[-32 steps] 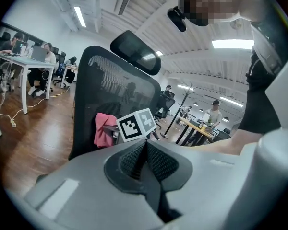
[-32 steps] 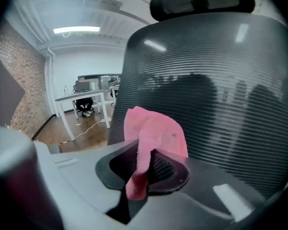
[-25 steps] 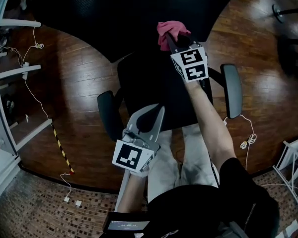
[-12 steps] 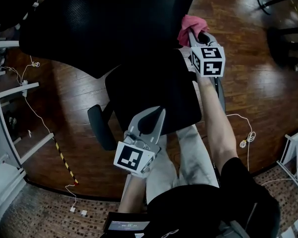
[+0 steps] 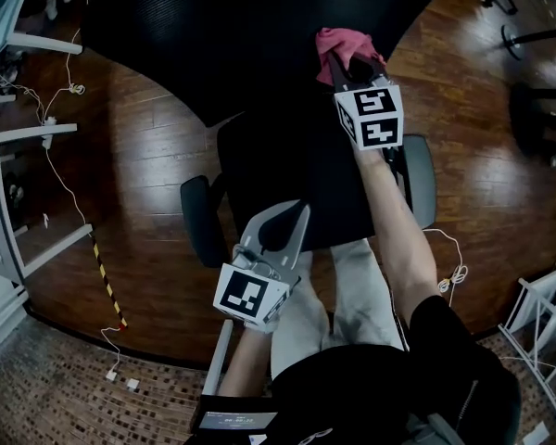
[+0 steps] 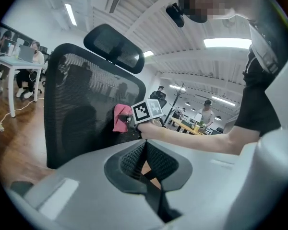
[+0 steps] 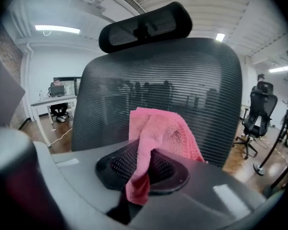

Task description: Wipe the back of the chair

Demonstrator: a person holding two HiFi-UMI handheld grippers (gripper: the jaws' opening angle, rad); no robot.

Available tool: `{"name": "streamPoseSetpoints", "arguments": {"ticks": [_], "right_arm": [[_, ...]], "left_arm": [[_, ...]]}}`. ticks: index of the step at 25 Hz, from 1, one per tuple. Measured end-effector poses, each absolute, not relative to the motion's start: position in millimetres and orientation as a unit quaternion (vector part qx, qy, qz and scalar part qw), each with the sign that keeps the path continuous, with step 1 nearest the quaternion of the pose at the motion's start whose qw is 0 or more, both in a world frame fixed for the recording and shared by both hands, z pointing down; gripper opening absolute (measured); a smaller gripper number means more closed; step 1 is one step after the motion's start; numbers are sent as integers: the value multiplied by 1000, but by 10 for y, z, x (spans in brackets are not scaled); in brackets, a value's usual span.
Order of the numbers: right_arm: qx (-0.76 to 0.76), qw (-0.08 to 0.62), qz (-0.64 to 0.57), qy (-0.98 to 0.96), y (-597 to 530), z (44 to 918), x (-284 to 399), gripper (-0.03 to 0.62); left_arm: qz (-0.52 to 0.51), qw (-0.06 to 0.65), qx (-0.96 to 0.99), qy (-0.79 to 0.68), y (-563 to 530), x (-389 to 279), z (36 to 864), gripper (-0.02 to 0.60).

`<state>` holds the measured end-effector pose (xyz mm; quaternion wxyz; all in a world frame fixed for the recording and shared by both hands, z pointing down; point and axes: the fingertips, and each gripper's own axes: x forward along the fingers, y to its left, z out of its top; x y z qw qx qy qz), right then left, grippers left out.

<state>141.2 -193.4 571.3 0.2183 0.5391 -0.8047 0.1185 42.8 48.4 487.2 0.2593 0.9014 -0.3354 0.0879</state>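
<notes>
A black mesh office chair fills the head view, its backrest (image 5: 250, 35) at the top and its seat (image 5: 287, 170) below. My right gripper (image 5: 338, 63) is shut on a pink cloth (image 5: 341, 44) that lies against the backrest's right side. The right gripper view shows the pink cloth (image 7: 158, 138) pinched between the jaws, bunched up before the mesh backrest (image 7: 163, 95) and headrest (image 7: 144, 25). My left gripper (image 5: 283, 225) hangs over the seat's front edge, jaws together and holding nothing. From the left gripper view, the cloth (image 6: 122, 118) rests on the backrest (image 6: 86, 104).
Chair armrests stick out at left (image 5: 196, 219) and right (image 5: 419, 176). White desk legs (image 5: 37, 128) and cables (image 5: 69, 188) lie on the wooden floor at left. A white rack (image 5: 542, 313) stands at lower right. Other chairs (image 7: 257, 114) and people at desks are far off.
The right gripper with the pink cloth has slid along the backrest, right and then back left a little. The left gripper has stayed over the seat's front.
</notes>
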Motion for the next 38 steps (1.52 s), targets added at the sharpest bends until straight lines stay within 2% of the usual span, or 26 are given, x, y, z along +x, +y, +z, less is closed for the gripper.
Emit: {"name": "streamPoseSetpoints", "arguments": {"ticks": [17, 22, 29, 38], "right_arm": [[353, 220, 74, -907, -1830, 5593, -1488, 40], [315, 215, 58, -923, -1803, 5471, -1998, 40], [336, 203, 64, -918, -1951, 5398, -1839, 40], [399, 195, 72, -893, -2106, 5255, -784, 40]], "left_arm": [[58, 273, 860, -428, 474, -1029, 4950, -9], [56, 275, 850, -446, 451, -1304, 4954, -9], [61, 275, 851, -444, 381, -1352, 4967, -9], [72, 265, 875, -399, 229, -785, 4883, -9]]}}
